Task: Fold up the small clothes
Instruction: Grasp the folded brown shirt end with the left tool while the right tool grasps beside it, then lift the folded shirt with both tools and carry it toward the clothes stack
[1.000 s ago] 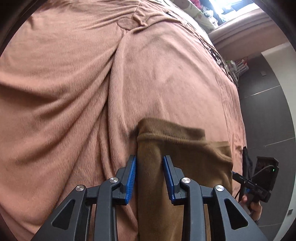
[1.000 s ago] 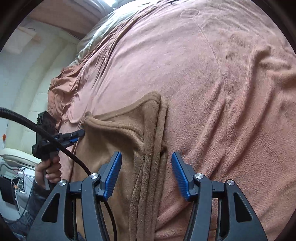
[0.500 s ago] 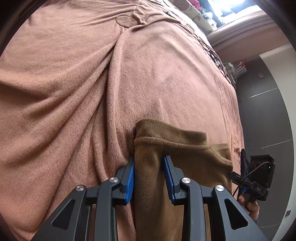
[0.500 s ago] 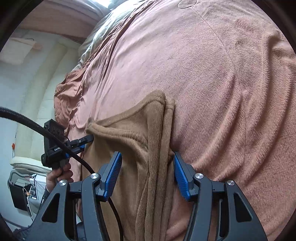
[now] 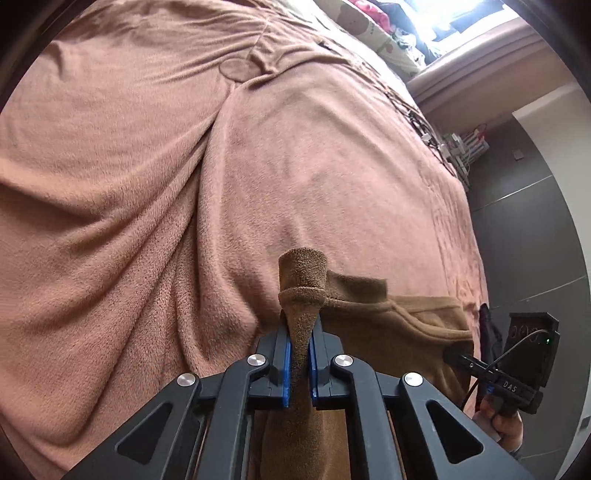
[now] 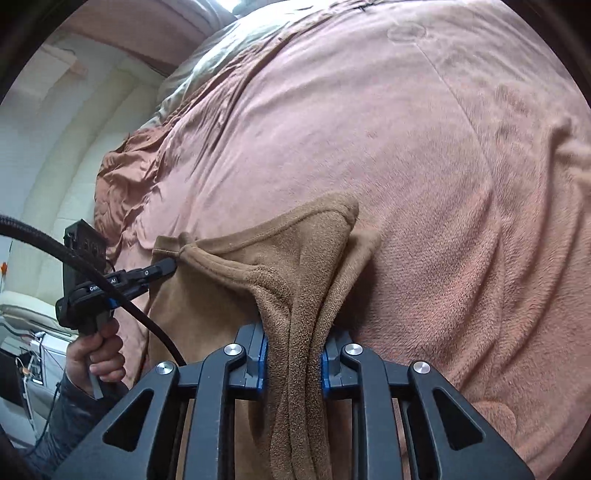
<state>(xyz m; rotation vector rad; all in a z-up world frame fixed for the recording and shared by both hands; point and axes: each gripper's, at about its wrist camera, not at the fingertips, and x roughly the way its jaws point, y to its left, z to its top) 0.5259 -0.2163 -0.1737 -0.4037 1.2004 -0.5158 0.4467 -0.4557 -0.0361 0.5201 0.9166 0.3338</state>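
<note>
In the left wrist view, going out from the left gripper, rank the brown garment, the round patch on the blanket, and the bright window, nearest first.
1. The brown garment, pinched in the left gripper itself.
2. The round patch, far up the pink blanket, slightly left.
3. The bright window, past the bed's far end, upper right.

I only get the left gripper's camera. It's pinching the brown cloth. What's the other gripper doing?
Observer: The right gripper is shut on the brown garment too, clamping a thick bunch of layers.
Operator: Is there anything off to my side?
Observer: A cream padded wall past the crumpled edge of the pink blanket.
Operator: And who's holding my gripper?
Observer: A hand in a dark sleeve, with a black braided cable running across.
</note>
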